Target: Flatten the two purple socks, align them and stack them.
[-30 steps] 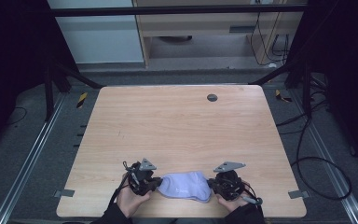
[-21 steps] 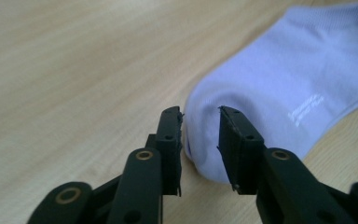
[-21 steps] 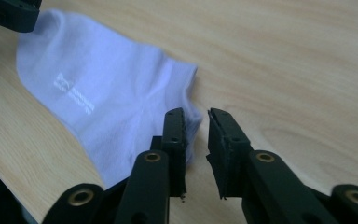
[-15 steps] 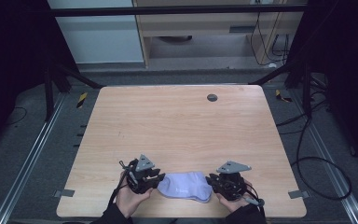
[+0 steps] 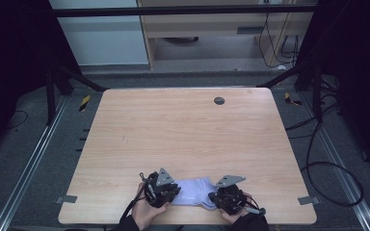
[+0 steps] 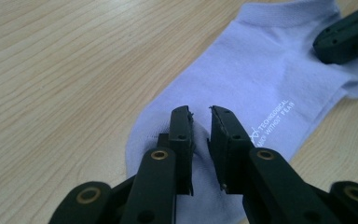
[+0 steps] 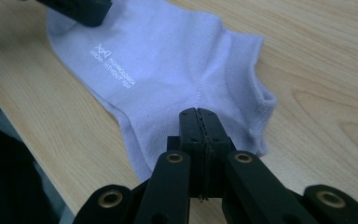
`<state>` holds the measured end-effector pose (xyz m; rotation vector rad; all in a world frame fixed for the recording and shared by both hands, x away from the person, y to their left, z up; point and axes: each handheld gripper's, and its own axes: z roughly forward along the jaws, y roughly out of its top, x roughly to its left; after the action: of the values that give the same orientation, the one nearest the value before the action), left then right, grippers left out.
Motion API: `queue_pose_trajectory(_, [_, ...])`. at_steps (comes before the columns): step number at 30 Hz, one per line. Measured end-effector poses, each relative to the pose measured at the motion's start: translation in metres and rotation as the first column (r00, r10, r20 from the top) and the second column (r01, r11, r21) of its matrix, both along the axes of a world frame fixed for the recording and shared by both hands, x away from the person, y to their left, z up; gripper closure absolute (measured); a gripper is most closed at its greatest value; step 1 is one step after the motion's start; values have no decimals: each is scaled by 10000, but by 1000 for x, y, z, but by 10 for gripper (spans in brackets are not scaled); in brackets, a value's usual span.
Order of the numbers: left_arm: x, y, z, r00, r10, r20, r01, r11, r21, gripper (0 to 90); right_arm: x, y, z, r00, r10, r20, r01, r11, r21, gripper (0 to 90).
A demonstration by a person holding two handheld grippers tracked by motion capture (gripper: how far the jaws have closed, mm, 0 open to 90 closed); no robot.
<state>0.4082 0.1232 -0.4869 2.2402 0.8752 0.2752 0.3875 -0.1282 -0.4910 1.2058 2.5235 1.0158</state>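
Lying flat near the table's (image 5: 125, 144) front edge, the lilac sock (image 5: 195, 191) spans my grippers; my left gripper (image 6: 200, 119) stands narrowly parted, just closing, over its toe; my right gripper (image 7: 199, 122) is clamped tight at its heel.

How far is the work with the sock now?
Done: the pale purple sock lies flat near the table's front edge. In hand: the right gripper is shut at its heel end; the left gripper stands slightly apart over the toe. Left: any fold or lift.
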Motion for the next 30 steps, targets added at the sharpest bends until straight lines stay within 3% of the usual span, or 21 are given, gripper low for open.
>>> queue_pose_trajectory(6, [0,-2,-2,10000,-17,5,17,9999,-127,768,10,-6,-1,9986,-313,433,326,9990,-310,900])
queue_pose_trajectory(8, [-1,-2,-2,10000,-34,38,34,9999,-106,763,11,-8,0,9983,-448,376,459,9986,-277,900])
queue_pose_trajectory(14, [-3,-2,-1,9999,-56,93,57,9999,-151,746,7,-3,6,9969,-252,747,238,9995,207,899])
queue_pose_trajectory(17, [-1,1,3,9999,35,168,-30,9996,-276,735,7,6,3,9971,-6,762,3,10000,50,899])
queue_pose_trajectory(20, [2,9,9,9989,318,353,-300,9983,-508,712,8,6,-1,9986,13,522,-8,9999,-100,899])
queue_pose_trajectory(23, [5,18,14,9969,572,533,-534,9961,-698,682,7,3,0,9986,-60,533,54,9999,111,891])
queue_pose_trajectory(28, [14,36,21,9894,1218,790,-1138,9887,-980,612,10,-6,9,9928,-453,1105,395,9977,542,826])
queue_pose_trajectory(30, [18,44,23,9839,1542,908,-1439,9834,-1104,571,13,-14,14,9848,-851,1513,733,9940,817,790])
